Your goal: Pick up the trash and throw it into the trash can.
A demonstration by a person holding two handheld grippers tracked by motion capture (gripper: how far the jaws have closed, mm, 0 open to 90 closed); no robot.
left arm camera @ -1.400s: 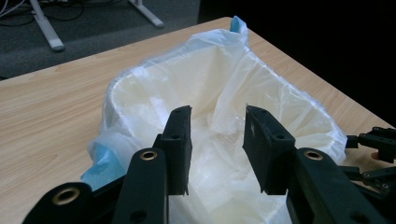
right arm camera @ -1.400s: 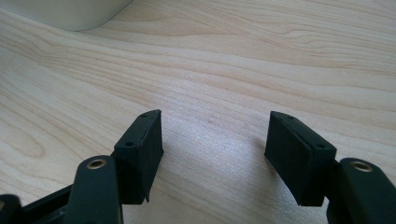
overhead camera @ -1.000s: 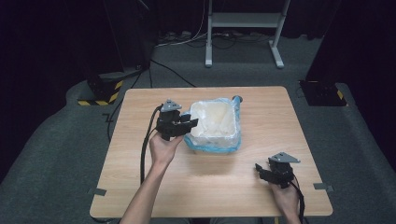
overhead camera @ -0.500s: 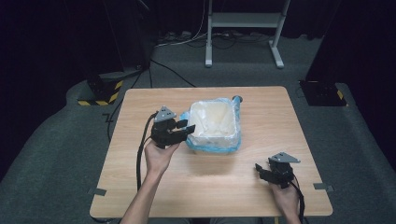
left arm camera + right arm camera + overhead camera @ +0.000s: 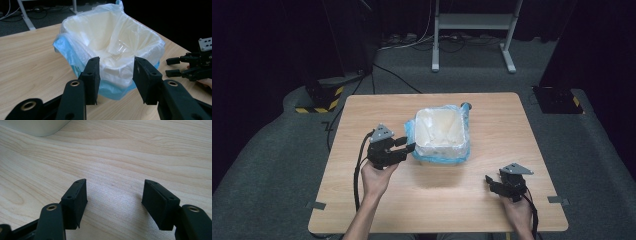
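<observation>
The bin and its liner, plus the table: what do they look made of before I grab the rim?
Bin: seems to be rigid white plastic, smooth and matte, going by its straight walls, though the liner covers most of it. Liner: thin plastic film, translucent white inside, blue where it folds over the rim; it is wrinkled and glossy. Table: pale wood or wood-look laminate, with visible grain and a satin surface.

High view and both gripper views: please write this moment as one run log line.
left gripper: open, beside lined bin | right gripper: open, low over table | bin: upright, bag folded over rim
</observation>
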